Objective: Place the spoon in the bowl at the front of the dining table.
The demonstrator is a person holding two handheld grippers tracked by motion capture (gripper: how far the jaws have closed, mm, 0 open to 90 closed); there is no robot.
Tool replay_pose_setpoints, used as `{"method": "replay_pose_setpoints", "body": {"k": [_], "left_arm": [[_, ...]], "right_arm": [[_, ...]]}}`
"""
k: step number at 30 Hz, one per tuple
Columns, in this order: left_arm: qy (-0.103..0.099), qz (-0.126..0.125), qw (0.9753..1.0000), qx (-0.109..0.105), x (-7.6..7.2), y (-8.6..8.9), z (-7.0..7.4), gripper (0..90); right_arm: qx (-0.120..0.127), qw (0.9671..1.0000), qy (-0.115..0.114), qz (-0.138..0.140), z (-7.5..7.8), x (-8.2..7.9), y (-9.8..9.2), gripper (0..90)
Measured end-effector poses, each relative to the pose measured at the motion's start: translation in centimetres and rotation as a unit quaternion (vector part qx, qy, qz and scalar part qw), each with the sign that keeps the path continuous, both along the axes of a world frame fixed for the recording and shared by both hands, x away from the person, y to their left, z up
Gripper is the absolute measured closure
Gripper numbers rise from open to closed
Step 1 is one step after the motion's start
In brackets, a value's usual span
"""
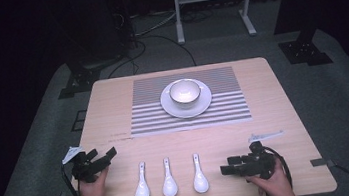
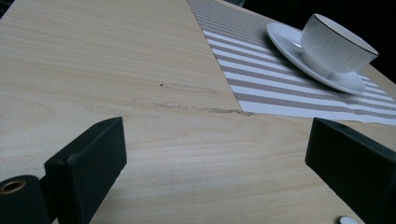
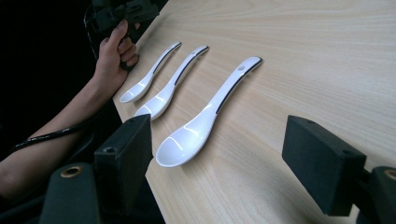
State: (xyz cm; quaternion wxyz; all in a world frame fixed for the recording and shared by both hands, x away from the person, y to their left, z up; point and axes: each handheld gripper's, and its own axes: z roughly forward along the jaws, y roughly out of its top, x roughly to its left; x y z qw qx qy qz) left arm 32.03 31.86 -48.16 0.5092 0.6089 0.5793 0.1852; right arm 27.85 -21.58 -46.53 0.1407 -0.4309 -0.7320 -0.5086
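Three white ceramic spoons lie side by side near the table's front edge: the left spoon [image 1: 141,185], the middle spoon [image 1: 168,179] and the right spoon [image 1: 199,175]. A white bowl [image 1: 185,91] stands on a white saucer [image 1: 174,109] on a striped placemat [image 1: 223,97]. My left gripper [image 1: 105,156] is open at the front left, aimed toward the bowl [image 2: 335,45]. My right gripper [image 1: 225,168] is open at the front right and points left at the spoons. In the right gripper view the nearest spoon [image 3: 205,119] lies just ahead of the open gripper [image 3: 224,149], nothing held.
The wooden table [image 1: 113,105] has bare wood left of the placemat [image 2: 261,79] and between mat and spoons. A small white bracket [image 1: 266,135] lies behind the right gripper. A white frame stand [image 1: 211,3] and dark stands surround the table on grey floor.
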Motion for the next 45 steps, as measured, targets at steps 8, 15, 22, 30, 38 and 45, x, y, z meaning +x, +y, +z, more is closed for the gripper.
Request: {"method": "replay_pose_setpoints", "body": {"k": [8, 15, 22, 30, 38, 45], "left_arm": [[0.000, -0.001, 1.0000, 0.000, 0.0, 0.0, 0.0, 3.9], [0.000, -0.001, 1.0000, 0.000, 0.0, 0.0, 0.0, 3.9], [0.000, 0.000, 1.0000, -0.001, 0.0, 0.0, 0.0, 3.9], [0.000, -0.001, 1.0000, -0.002, 0.0, 0.0, 0.0, 3.9], [0.000, -0.001, 1.0000, -0.003, 0.0, 0.0, 0.0, 3.9], [-0.001, -0.001, 1.0000, -0.005, 0.0, 0.1, 0.0, 3.9]], "right_arm": [[-0.008, 0.9998, 0.011, 0.016, 0.2, 0.7, 1.2, 23.1], [-0.014, 0.9994, 0.019, 0.024, 0.2, 1.4, 2.3, 23.4], [-0.021, 0.9990, 0.019, 0.035, 0.4, 2.0, 3.6, 23.5], [-0.027, 0.9987, 0.020, 0.038, 0.6, 2.7, 4.7, 24.5], [-0.031, 0.9983, 0.019, 0.046, 0.8, 3.3, 5.7, 25.5], [-0.035, 0.9981, 0.018, 0.046, 0.9, 4.1, 6.5, 28.7]]}}
